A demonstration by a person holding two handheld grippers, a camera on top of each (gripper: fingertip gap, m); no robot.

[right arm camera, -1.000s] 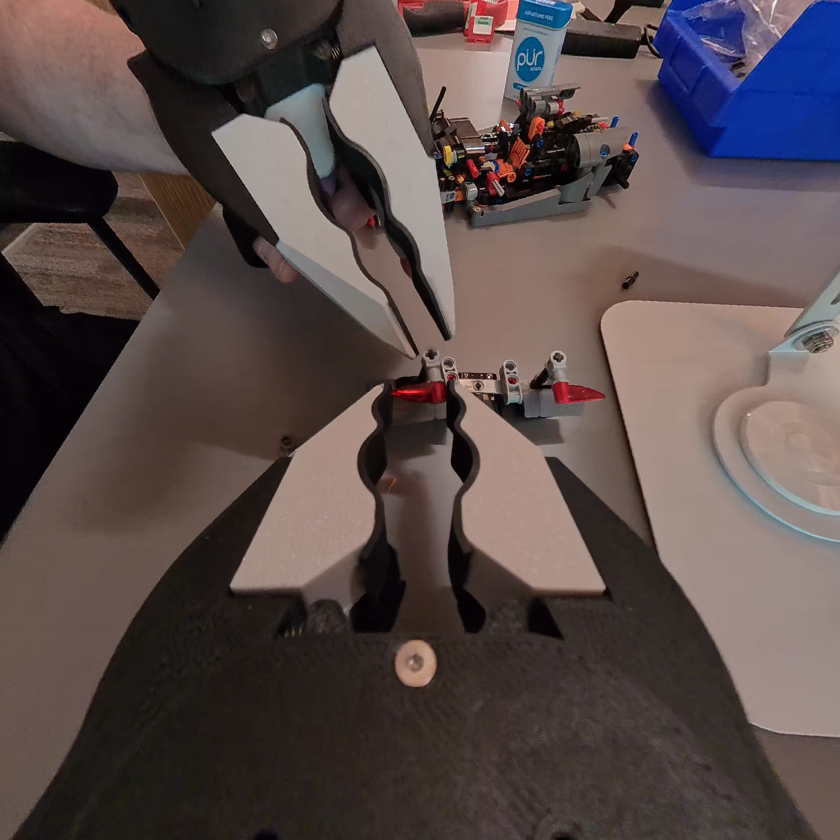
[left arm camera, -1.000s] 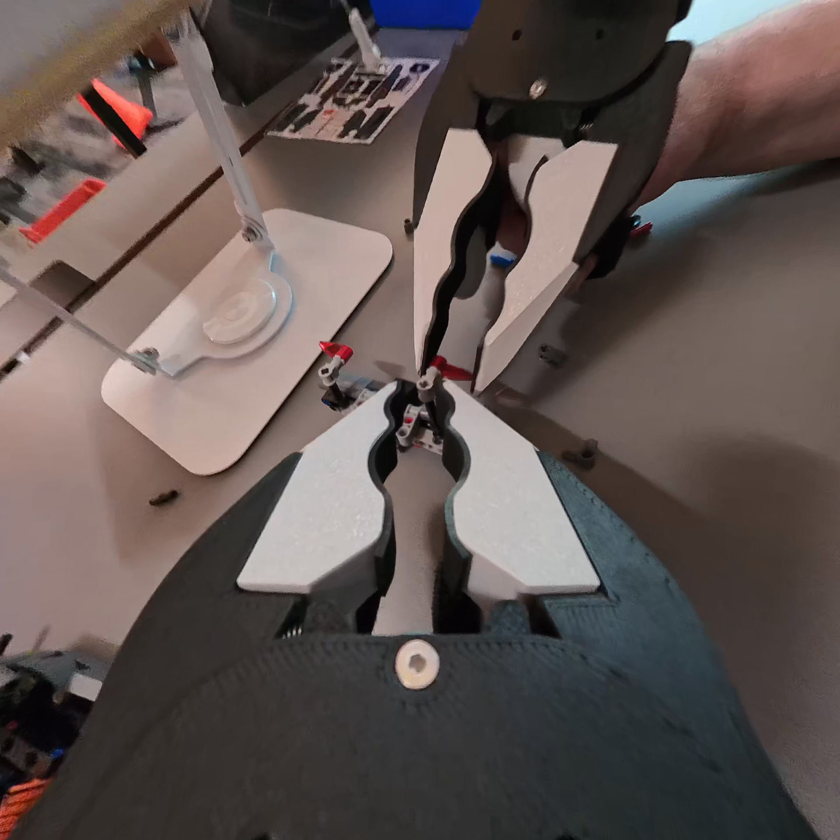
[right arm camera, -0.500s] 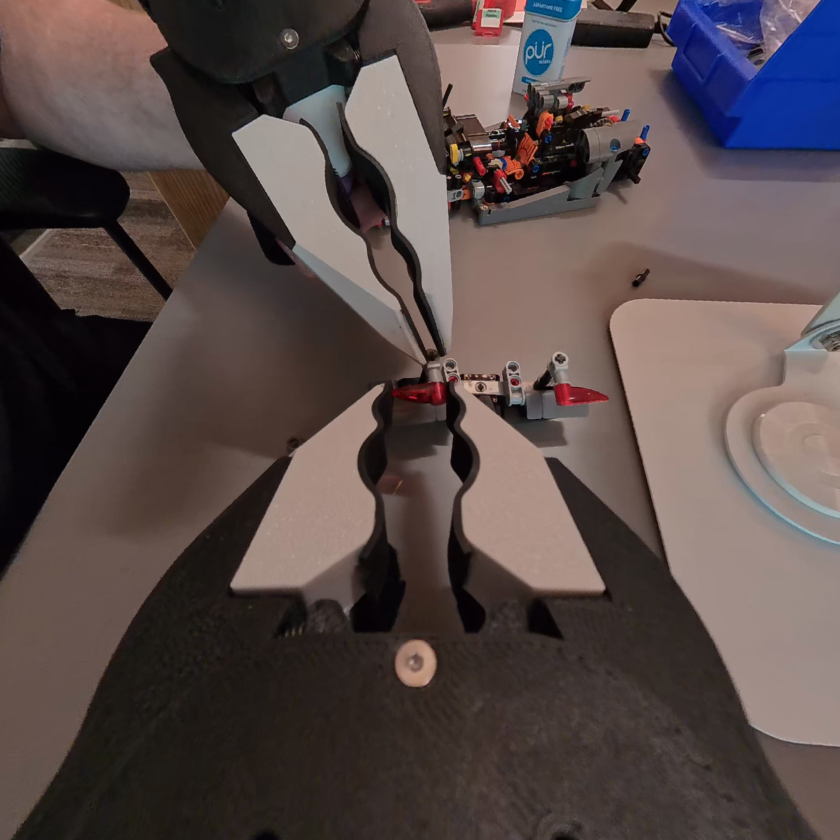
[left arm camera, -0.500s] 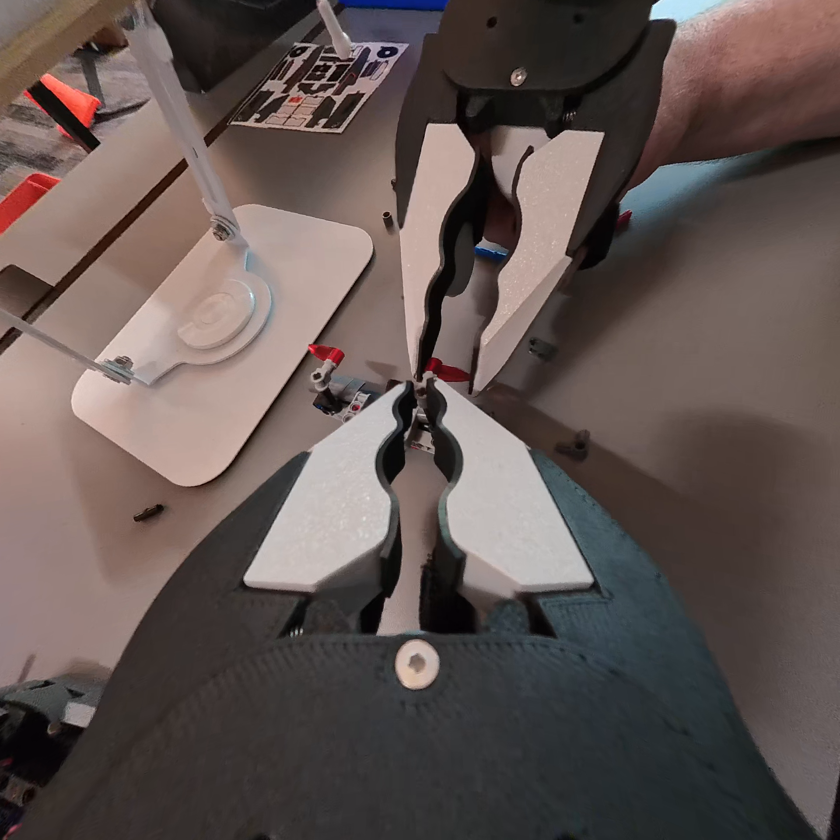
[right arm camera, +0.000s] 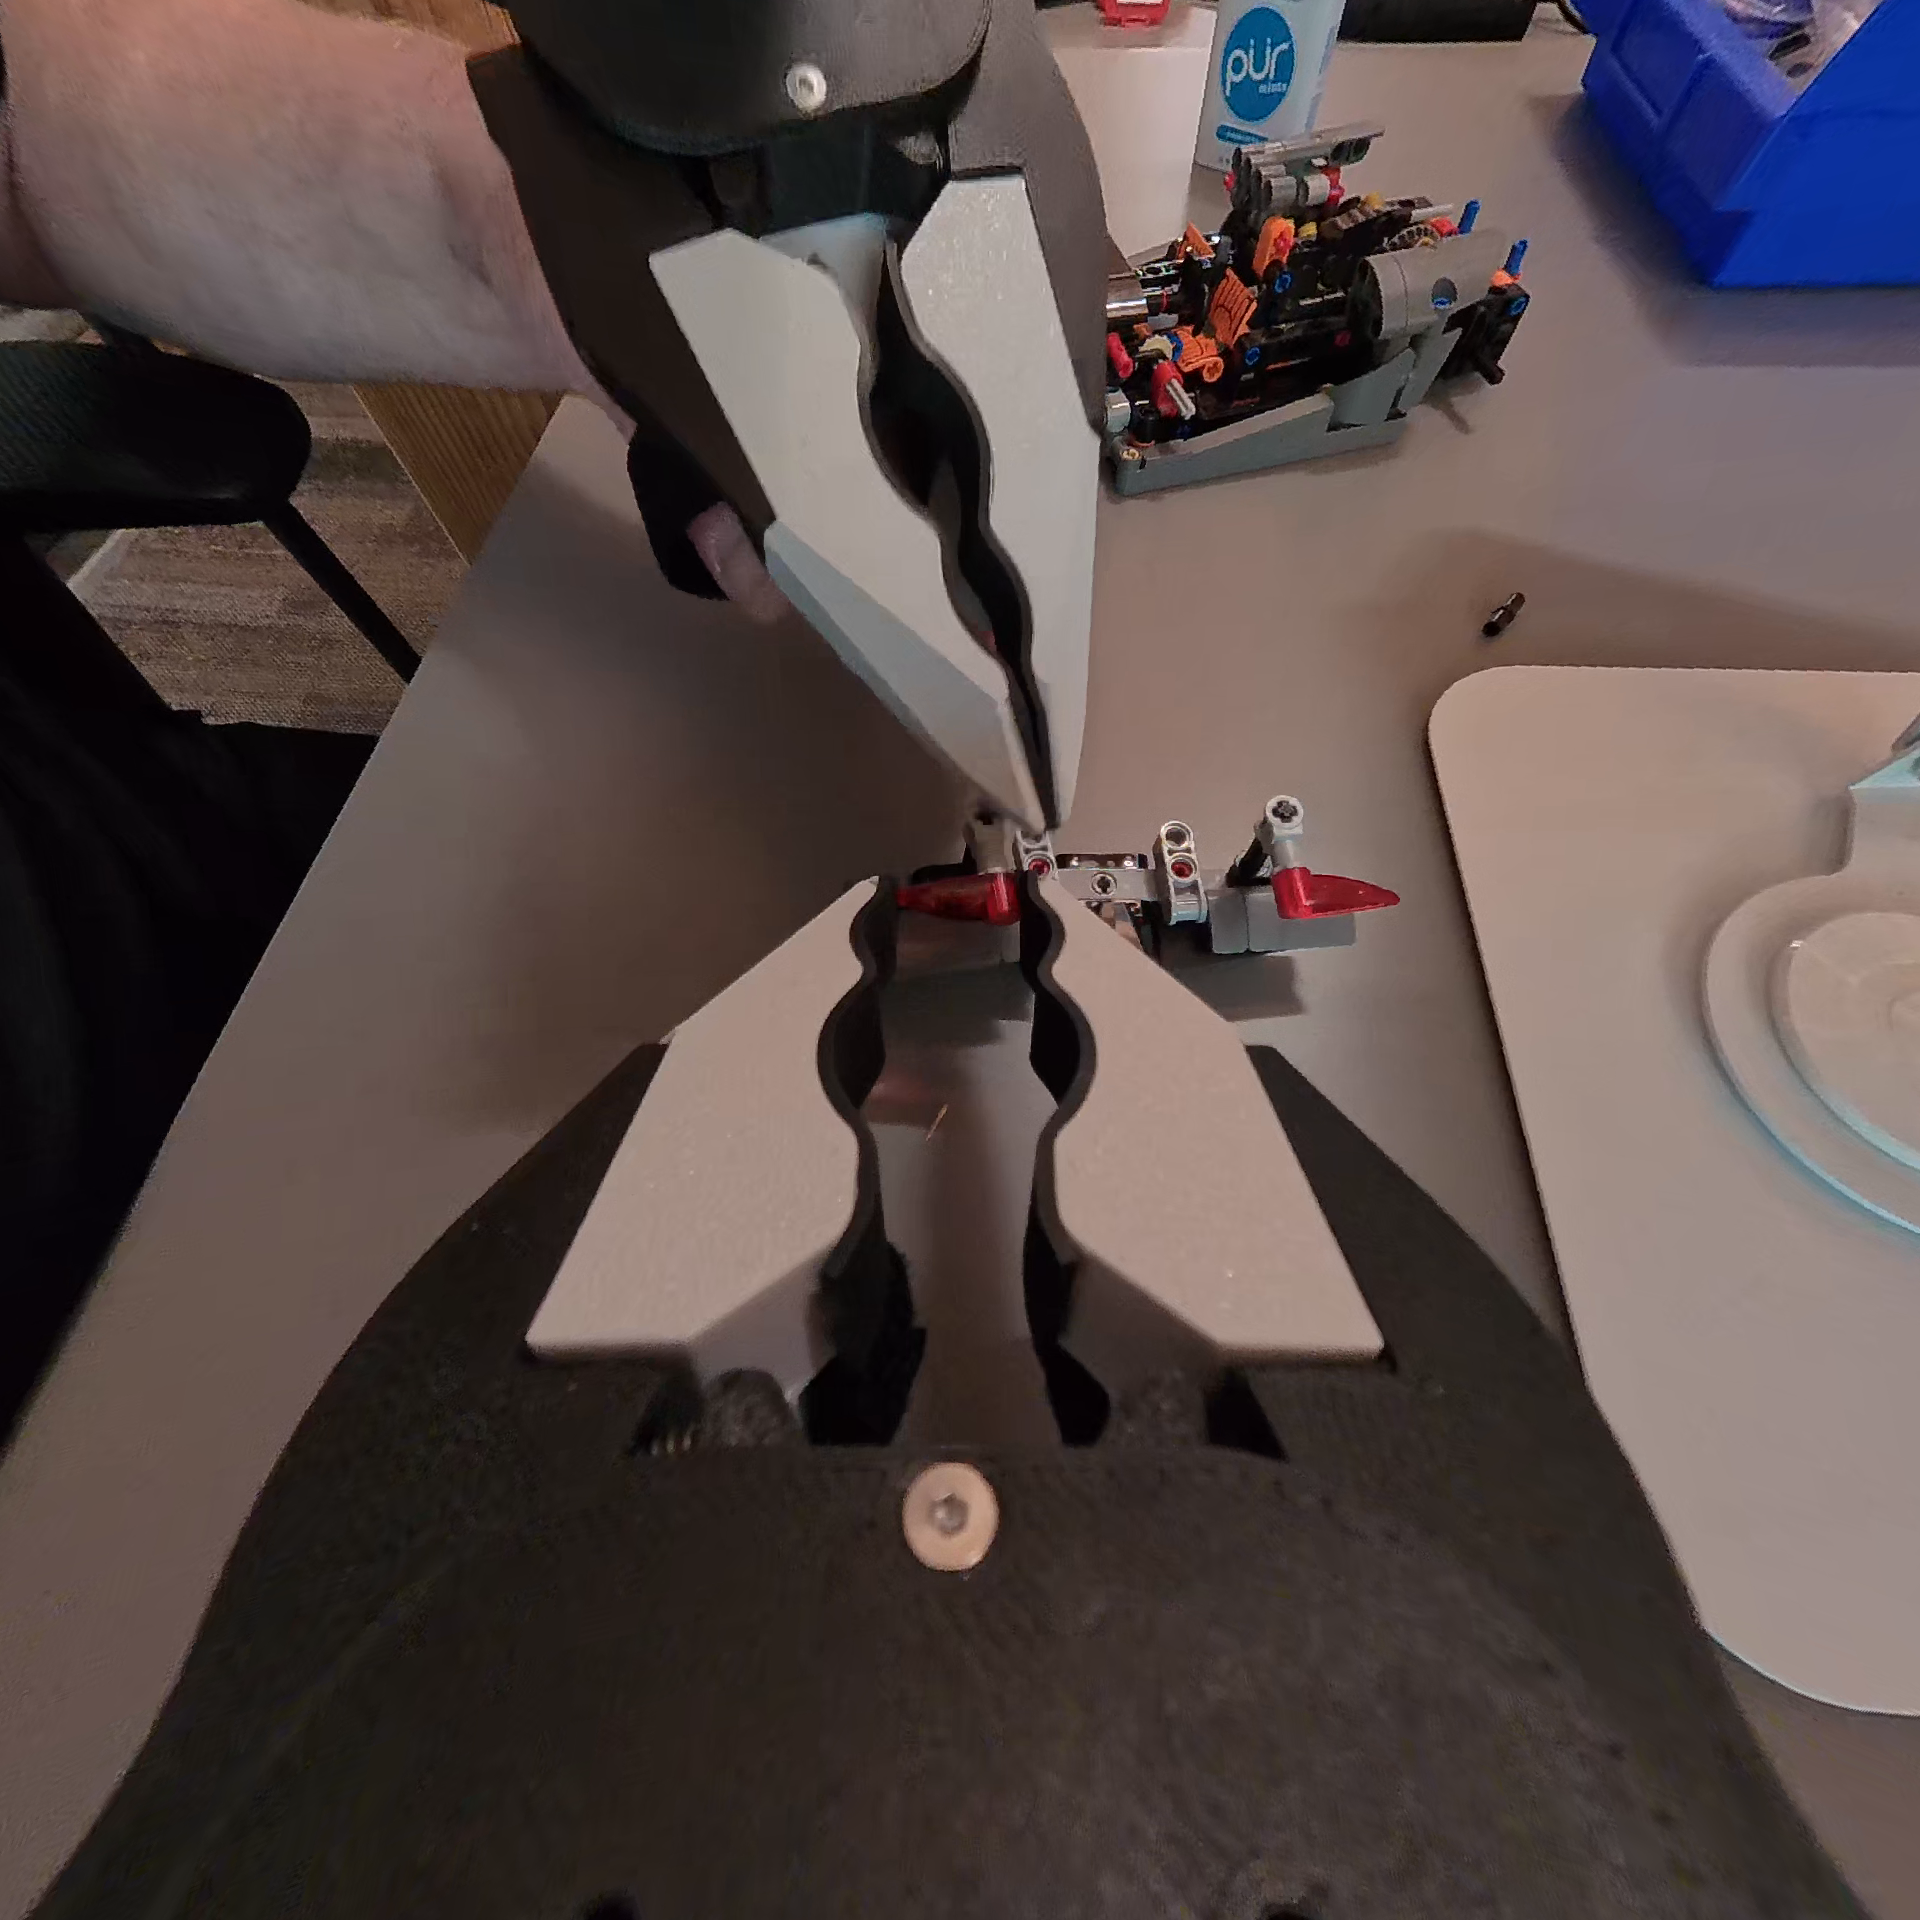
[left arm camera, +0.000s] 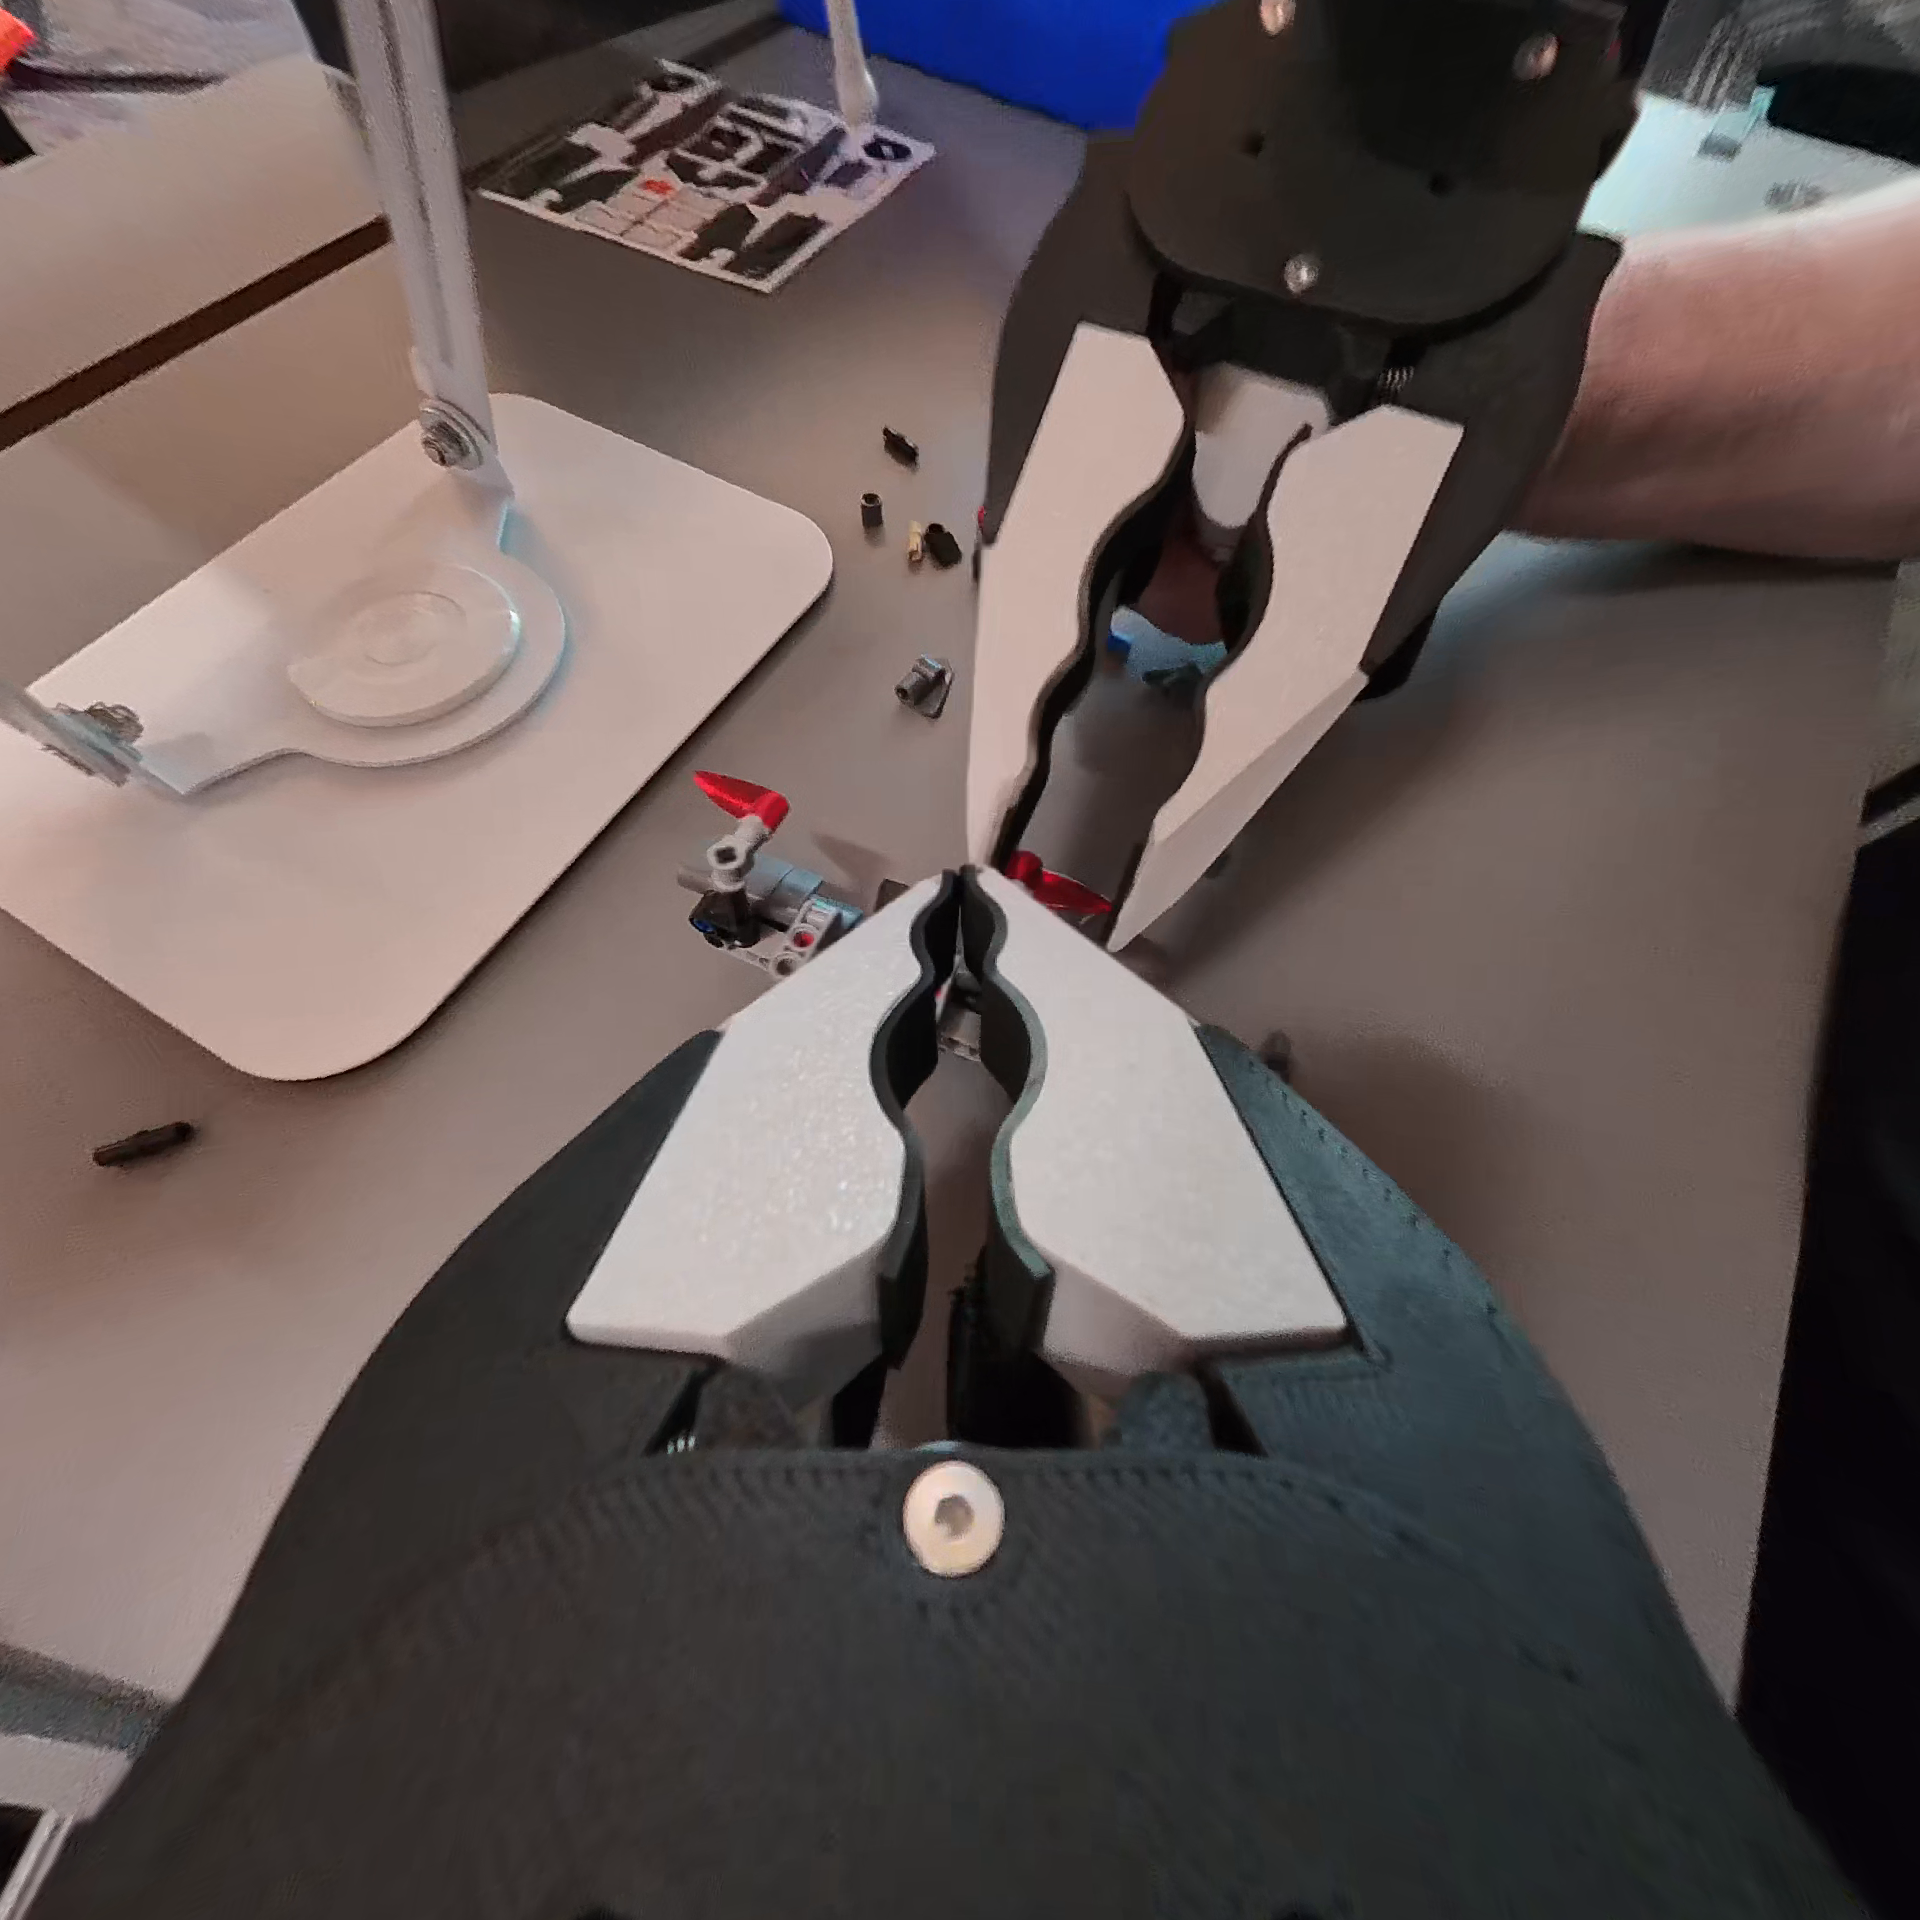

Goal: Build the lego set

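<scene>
The left gripper is reaching in low from six o'clock of its own view, its fingertips pressed nearly together and pinching a thin upright part on the small lego assembly; the pinched part is mostly hiding behind the tips, so its kind is unclear; the right gripper is facing it from twelve o'clock in the left wrist view, jaws standing moderately apart and straddling the red pointed piece at the assembly's near end, and whether the pads are touching it I cannot tell; a bare forearm is trailing off behind it toward two o'clock; both grippers are showing matte white wedge fingers with wavy black inner edges on ribbed black printed bodies; the grey-and-red assembly is lying on the smooth grey table; at three o'clock of the right wrist view a flat white stand base is resting; at one o'clock a larger multicoloured lego build is sitting.
</scene>
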